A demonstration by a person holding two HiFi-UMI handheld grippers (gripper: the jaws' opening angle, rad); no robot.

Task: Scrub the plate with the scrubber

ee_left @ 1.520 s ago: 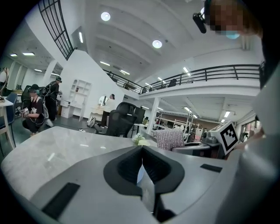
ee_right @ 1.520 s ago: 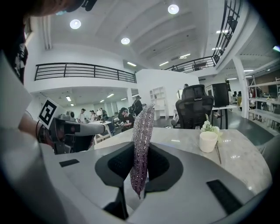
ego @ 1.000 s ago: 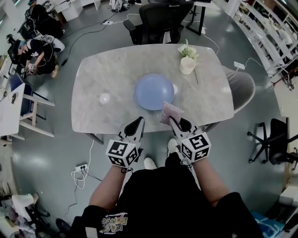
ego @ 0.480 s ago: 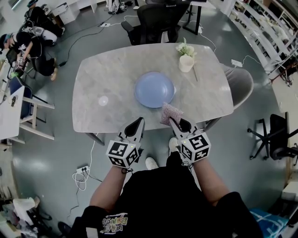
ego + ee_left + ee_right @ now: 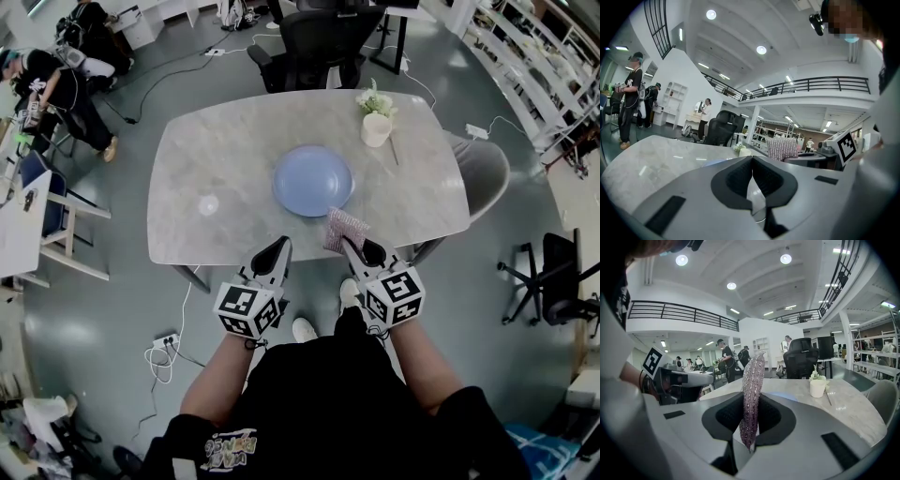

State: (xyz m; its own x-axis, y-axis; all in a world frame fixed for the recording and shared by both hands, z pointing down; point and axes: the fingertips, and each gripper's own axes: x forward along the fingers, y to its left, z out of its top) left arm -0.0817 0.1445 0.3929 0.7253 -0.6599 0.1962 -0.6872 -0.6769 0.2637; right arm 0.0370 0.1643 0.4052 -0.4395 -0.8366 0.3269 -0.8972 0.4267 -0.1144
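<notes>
**Head view.** The plate (image 5: 313, 181) lies flat at the middle of the table (image 5: 216, 159), empty and untouched. Both tools are held back at the near edge. The right gripper (image 5: 354, 246) carries the scrubber (image 5: 344, 231), which stands up from its tips over the table edge, short of the plate and not touching it. The left gripper (image 5: 278, 247) is level with it, off the table's near edge, with nothing at its tips. A cup of flowers (image 5: 377, 127) stands at the far right, well apart from the plate.

**Left gripper view.** The jaws are pressed fully together, with nothing between them. The scrubber (image 5: 782, 148) is seen to the right, beside the other tool.

**Right gripper view.** The jaws are clamped on the lower part of the scrubber (image 5: 751, 399), held edge-on and upright. The plate (image 5: 780, 397) is seen beyond it as a blue strip on the tabletop.

**Step, judged.** The scrubber is in hand and scrubbing has not begun, so this is the approach. Next, the right tool is to be carried forward and lowered until the scrubber's face meets the plate. The plate may slide, so steadying its rim with the left tool is advisable.
</notes>
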